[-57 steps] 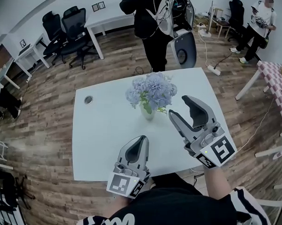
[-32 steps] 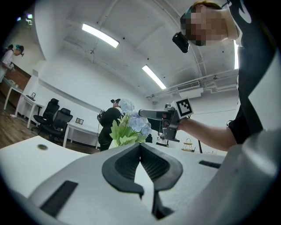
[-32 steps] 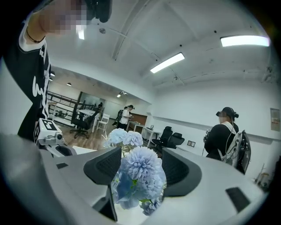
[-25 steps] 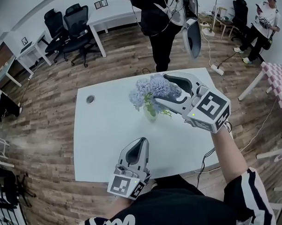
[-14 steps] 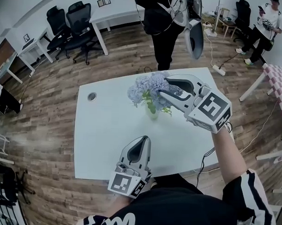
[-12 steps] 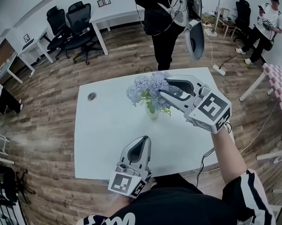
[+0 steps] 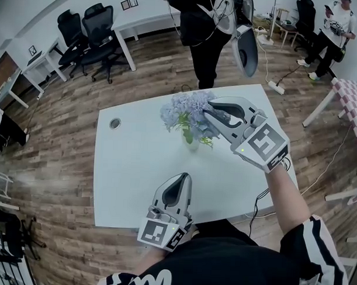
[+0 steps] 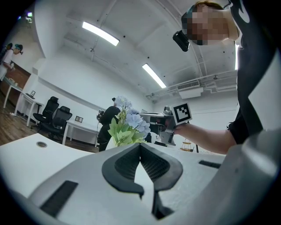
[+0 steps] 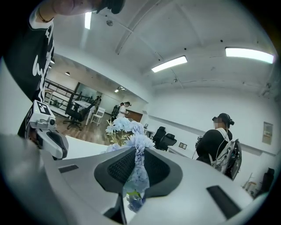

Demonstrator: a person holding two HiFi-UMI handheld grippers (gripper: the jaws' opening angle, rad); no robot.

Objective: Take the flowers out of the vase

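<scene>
Narrowed from wide open a second ago, the right tool (image 7: 207,111) is closing its jaws on the pale blue flowers (image 7: 181,110), a blossom squeezed between the pads. The bunch stands in the vase (image 7: 191,146) toward the far side of the white counter (image 7: 131,166). At the counter's near edge the left tool (image 7: 179,177) has not moved, its jaws together and empty, pointing toward the vase, and a person in black (image 7: 200,29) stands beyond the far edge.
</scene>
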